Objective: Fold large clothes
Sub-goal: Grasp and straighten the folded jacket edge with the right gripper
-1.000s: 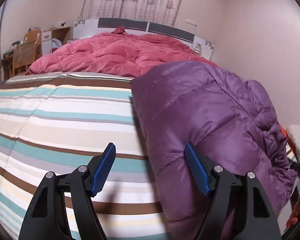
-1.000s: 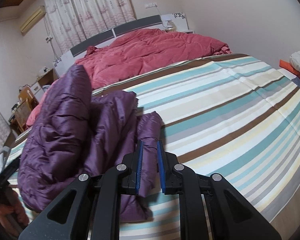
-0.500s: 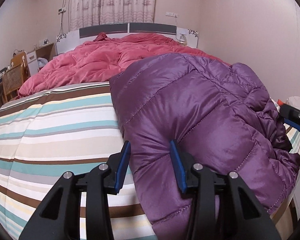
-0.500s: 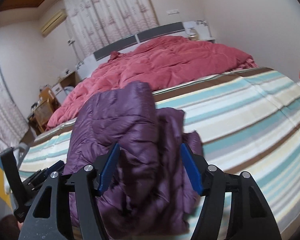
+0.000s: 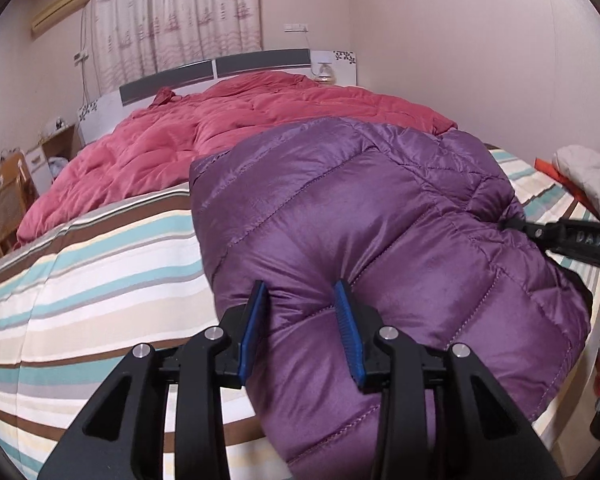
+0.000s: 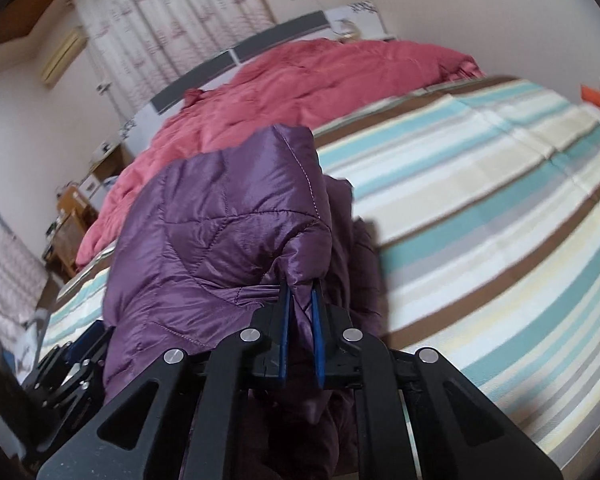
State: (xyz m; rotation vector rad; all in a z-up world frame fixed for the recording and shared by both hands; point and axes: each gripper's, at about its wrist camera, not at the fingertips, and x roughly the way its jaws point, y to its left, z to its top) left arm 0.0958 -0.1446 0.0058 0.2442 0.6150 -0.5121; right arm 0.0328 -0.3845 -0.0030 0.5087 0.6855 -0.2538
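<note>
- On a bed w/ a striped sheet (image 5: 100,264) (teal, brown, cream, white bands) lies a purple quilted puffer jacket (image 5: 380,216), bunched into a thick mound near the bed's near edge.
- Left gripper (image 5: 300,320): black arms, blue pads; jaws closing, w/ a puffy fold of the jacket bulging between them. Both pads press into the fabric, which dents around them.
- Right gripper (image 6: 300,320): same build; jaws closing and nearly together, pinching a thin fold of the jacket's edge between the blue pads.
- From the left wrist view, the right gripper reaches in from the right side & meets the jacket's far right edge, so the 2 grips sit well apart on the garment.
- From the right wrist view, the jacket rises as a tall hump just ahead of the jaws; darker purple layers hang below it, on the right.
- Behind the jacket: a rumpled pink-red comforter (image 5: 240,128) covers the head end of the bed, up to a white & grey headboard (image 5: 220,72).
- Patterned curtains (image 5: 172,12) hang on the back wall; an AC unit (image 5: 60,4) sits high on the left.
- Wooden furniture (image 5: 8,200) stands left of the bed.
</note>
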